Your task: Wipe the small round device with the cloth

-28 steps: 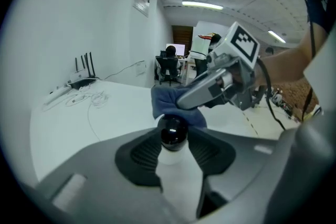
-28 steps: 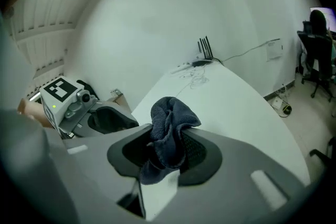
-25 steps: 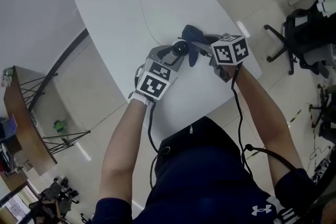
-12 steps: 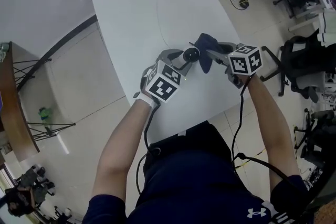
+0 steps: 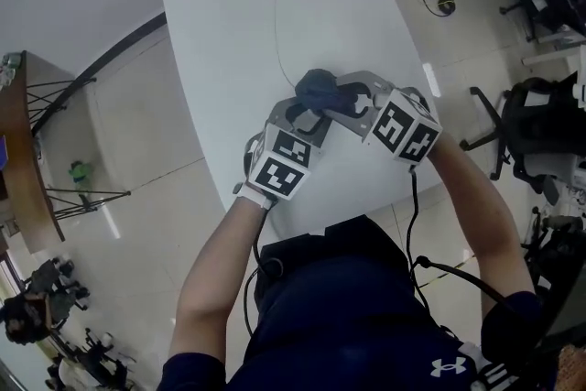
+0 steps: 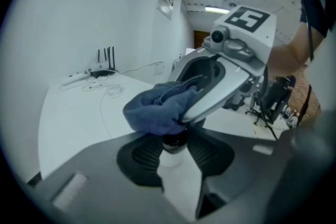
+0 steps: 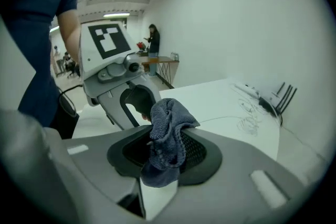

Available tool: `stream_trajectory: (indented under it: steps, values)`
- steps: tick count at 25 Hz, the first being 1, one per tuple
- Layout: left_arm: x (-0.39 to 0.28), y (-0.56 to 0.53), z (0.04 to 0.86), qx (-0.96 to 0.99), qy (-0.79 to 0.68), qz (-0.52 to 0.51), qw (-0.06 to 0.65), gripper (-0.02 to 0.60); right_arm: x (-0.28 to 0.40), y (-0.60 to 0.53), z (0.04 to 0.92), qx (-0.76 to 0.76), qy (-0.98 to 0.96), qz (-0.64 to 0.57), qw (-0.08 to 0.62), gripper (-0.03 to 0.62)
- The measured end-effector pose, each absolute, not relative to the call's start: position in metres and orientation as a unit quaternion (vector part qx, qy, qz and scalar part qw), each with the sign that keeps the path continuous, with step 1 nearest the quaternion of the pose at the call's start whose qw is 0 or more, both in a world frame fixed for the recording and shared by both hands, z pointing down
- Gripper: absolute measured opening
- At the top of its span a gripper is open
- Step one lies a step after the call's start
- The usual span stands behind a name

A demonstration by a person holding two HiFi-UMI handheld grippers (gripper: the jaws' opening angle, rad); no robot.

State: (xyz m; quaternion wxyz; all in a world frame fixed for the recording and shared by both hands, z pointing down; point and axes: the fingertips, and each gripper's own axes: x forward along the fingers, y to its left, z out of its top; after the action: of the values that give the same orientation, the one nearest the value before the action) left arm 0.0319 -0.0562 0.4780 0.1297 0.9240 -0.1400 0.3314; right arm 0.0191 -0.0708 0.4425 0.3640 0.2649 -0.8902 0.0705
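The small round device point(image 6: 172, 145), black on top with a white body, stands upright between the pads of my left gripper point(image 6: 174, 153), whose jaws are closing tight on it. A crumpled blue cloth point(image 6: 157, 106) lies over the device's top and hides most of it. My right gripper point(image 7: 164, 153) is shut on this cloth point(image 7: 166, 136). In the head view both grippers meet above the near end of the white table point(image 5: 229, 32). There the cloth point(image 5: 319, 90) sits just beyond the left gripper point(image 5: 307, 116) and left of the right gripper point(image 5: 337, 96).
A thin white cable point(image 5: 277, 41) runs up the table to a tangle of cords and a router point(image 6: 105, 63) at the far end. Office chairs point(image 5: 540, 137) stand on the floor to the right. A wooden side table point(image 5: 23, 160) stands to the left.
The right gripper has carried the cloth leftwards from beside the device onto its top. The device's black top, visible before, is now covered. Both grippers have drawn closer together.
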Motion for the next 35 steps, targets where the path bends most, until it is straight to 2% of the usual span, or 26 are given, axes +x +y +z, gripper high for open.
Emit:
stream_trajectory:
  steps: [3,6,8,10,13,17,19,20,24,27,30,32,35]
  values:
    - [0.030,-0.055,0.479,0.920,-0.159,0.328,0.144,0.140,0.042,-0.081,0.454,0.296,-0.894,0.203,0.269,0.125]
    - [0.030,-0.054,0.480,0.917,-0.172,0.328,0.150,0.140,0.063,-0.096,0.464,0.310,-0.866,0.372,0.122,0.124]
    - [0.030,-0.054,0.480,0.914,-0.177,0.330,0.154,0.140,0.076,-0.102,0.477,0.314,-0.846,0.422,0.081,0.124]
    - [0.029,-0.053,0.480,0.912,-0.182,0.334,0.155,0.140,0.083,-0.102,0.497,0.312,-0.839,0.434,0.103,0.123]
    - [0.027,-0.054,0.482,0.908,-0.193,0.336,0.161,0.140,0.083,-0.090,0.530,0.290,-0.840,0.422,0.178,0.123]
    - [0.025,-0.055,0.482,0.900,-0.218,0.337,0.168,0.140,0.087,-0.077,0.558,0.255,-0.847,0.345,0.313,0.123]
    - [0.023,-0.057,0.476,0.898,-0.233,0.334,0.168,0.146,0.095,-0.088,0.552,0.256,-0.851,0.297,0.350,0.124]
    - [0.023,-0.058,0.472,0.898,-0.239,0.328,0.171,0.149,0.098,-0.098,0.540,0.261,-0.857,0.287,0.340,0.126]
    - [0.029,-0.055,0.467,0.896,-0.250,0.320,0.178,0.167,0.074,-0.118,0.441,0.216,-0.919,0.250,0.214,0.127]
    - [0.029,-0.053,0.476,0.889,-0.263,0.324,0.188,0.167,0.035,-0.083,0.401,0.135,-0.951,0.112,0.256,0.127]
    - [0.023,-0.053,0.484,0.885,-0.267,0.321,0.206,0.166,0.014,-0.054,0.423,0.085,-0.937,0.014,0.339,0.127]
    - [0.022,-0.054,0.485,0.885,-0.265,0.320,0.209,0.166,0.016,-0.059,0.438,0.088,-0.938,0.037,0.333,0.127]
    - [0.023,-0.057,0.480,0.889,-0.264,0.316,0.202,0.166,0.031,-0.091,0.446,0.133,-0.940,0.208,0.236,0.127]
